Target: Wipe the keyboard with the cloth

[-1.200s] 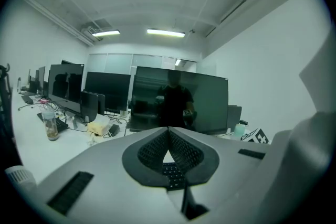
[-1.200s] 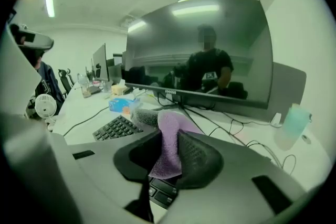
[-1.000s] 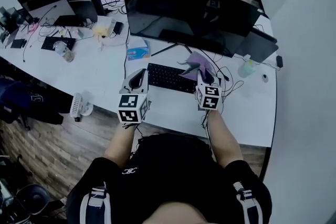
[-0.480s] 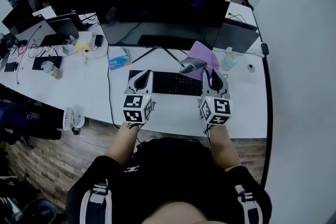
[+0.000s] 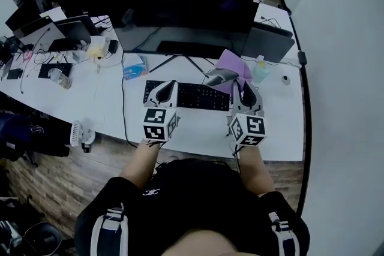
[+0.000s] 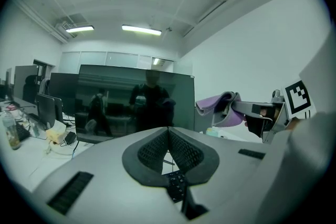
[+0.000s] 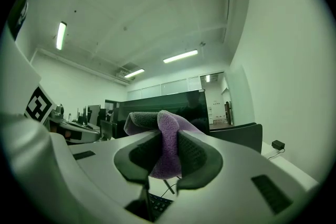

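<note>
A black keyboard (image 5: 191, 95) lies on the white desk (image 5: 198, 129) in front of a large dark monitor (image 5: 180, 21). My right gripper (image 5: 240, 88) hovers over the keyboard's right end, shut on a purple cloth (image 5: 231, 66) that bunches up between its jaws; in the right gripper view the cloth (image 7: 169, 149) fills the gap. My left gripper (image 5: 167, 88) hangs over the keyboard's left end with its jaws shut and nothing held (image 6: 168, 147). A few keys of the keyboard (image 6: 176, 183) show below the jaws.
A spray bottle (image 5: 260, 69) and a small mouse (image 5: 285, 78) sit at the right of the desk. A blue packet (image 5: 135, 66) lies left of the keyboard. Cables, a tissue box (image 5: 96, 48) and more monitors crowd the left desks. The desk's front edge is near the person.
Since a second ago the view has swung and both grippers came level over the keyboard's two ends. In the last half second almost nothing moved; the cloth stays in the right gripper.
</note>
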### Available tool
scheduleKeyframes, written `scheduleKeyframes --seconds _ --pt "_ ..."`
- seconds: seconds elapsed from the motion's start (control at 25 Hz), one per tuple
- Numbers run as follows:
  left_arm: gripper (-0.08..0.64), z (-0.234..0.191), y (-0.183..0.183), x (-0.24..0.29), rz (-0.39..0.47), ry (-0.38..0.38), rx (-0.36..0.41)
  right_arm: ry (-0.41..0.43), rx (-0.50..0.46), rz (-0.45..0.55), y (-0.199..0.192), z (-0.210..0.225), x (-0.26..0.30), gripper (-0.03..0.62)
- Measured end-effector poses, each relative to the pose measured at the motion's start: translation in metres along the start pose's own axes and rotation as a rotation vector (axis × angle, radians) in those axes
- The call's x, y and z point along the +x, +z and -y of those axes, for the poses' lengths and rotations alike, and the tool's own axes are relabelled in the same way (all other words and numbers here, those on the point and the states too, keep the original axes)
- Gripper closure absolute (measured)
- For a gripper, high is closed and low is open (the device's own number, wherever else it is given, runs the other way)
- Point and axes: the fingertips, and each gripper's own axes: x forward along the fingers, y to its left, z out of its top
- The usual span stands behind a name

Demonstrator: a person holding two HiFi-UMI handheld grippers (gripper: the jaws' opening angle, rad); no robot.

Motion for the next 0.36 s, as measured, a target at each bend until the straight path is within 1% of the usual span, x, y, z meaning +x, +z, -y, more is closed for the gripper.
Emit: scheduleKeyframes --seconds 0.36 --pt "0.546 0.0034 -0.0039 -0.0023 -0.020 0.006 0.015 0.020 -0.006 0.005 0.0011 -0.0041 -0.0021 0.491"
